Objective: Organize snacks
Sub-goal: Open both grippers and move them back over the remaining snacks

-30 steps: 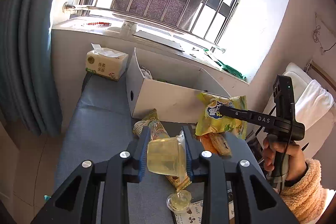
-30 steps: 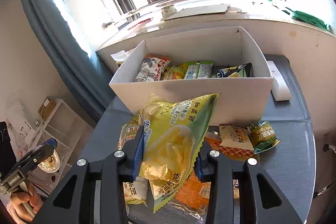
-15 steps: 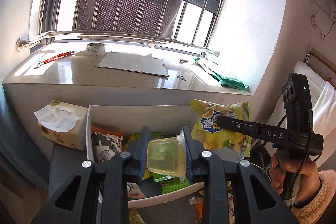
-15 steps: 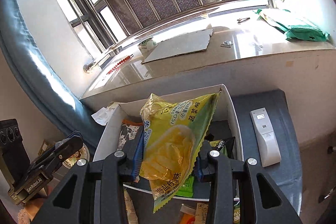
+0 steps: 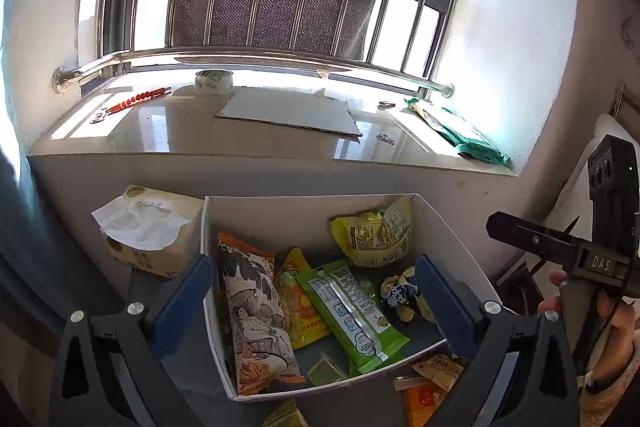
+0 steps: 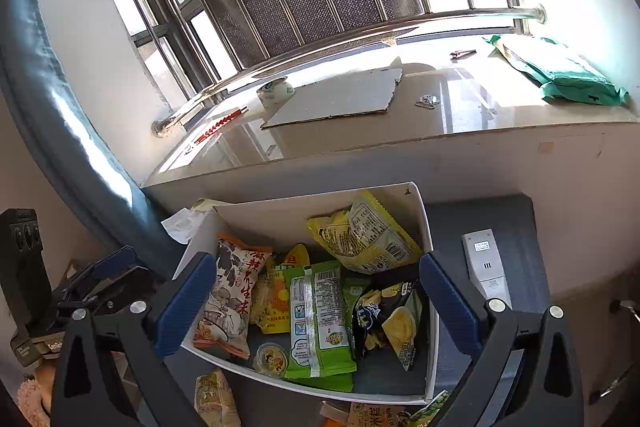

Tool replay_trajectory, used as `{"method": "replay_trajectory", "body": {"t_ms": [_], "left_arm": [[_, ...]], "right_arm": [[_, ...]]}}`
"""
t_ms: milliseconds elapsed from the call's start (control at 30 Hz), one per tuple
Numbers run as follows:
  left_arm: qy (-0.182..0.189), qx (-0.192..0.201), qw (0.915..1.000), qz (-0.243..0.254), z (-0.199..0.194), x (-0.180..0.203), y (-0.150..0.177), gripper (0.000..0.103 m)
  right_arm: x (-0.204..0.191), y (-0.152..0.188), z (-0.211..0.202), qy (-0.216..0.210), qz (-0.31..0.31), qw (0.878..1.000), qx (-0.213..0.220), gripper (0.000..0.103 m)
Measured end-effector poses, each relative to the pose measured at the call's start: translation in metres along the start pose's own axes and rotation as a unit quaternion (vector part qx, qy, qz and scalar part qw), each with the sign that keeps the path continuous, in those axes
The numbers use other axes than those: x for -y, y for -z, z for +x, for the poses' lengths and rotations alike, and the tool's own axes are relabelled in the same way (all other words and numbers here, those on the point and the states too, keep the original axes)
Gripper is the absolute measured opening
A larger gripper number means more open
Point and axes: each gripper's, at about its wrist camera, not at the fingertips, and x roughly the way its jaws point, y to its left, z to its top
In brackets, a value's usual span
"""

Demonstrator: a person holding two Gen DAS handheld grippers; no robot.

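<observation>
The white box (image 5: 304,211) looks like matt card with smooth walls. Inside it, the snack packets (image 6: 320,311) are glossy plastic film, crinkled and catching light; the yellow bag (image 6: 360,235) against its far wall shines most. Left of the box, soft white tissue (image 5: 136,223) spills from a paper-wrapped pack. Behind the box, the windowsill (image 5: 192,135) is polished stone, mirror-glossy, carrying a matt corrugated cardboard sheet (image 5: 288,113). Above it runs a shiny metal rail (image 5: 248,57).

Your white box (image 6: 427,239) sits low in frame, packets lying jumbled inside: yellow chip bag (image 6: 362,233) at the back, jelly cup (image 6: 271,359) near the front wall.
</observation>
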Motion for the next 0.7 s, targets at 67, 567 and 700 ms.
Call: {"method": "replay_trajectory", "body": {"t_ms": [67, 567, 700], "left_arm": [[-0.003, 0.011, 0.9999, 0.003, -0.016, 0.001, 0.002, 0.103], [0.01, 0.026, 0.9995, -0.012, -0.126, 0.019, 0.106, 0.103], [0.006, -0.011, 0.9987, -0.05, -0.123, 0.015, 0.153, 0.103]], "right_arm": [[-0.006, 0.004, -0.017, -0.006, -0.011, 1.0, 0.011, 0.103], [-0.029, 0.124, -0.123, -0.029, -0.063, 0.997, 0.035, 0.103], [-0.026, 0.173, -0.123, -0.023, -0.052, 0.998, 0.006, 0.103]]}}
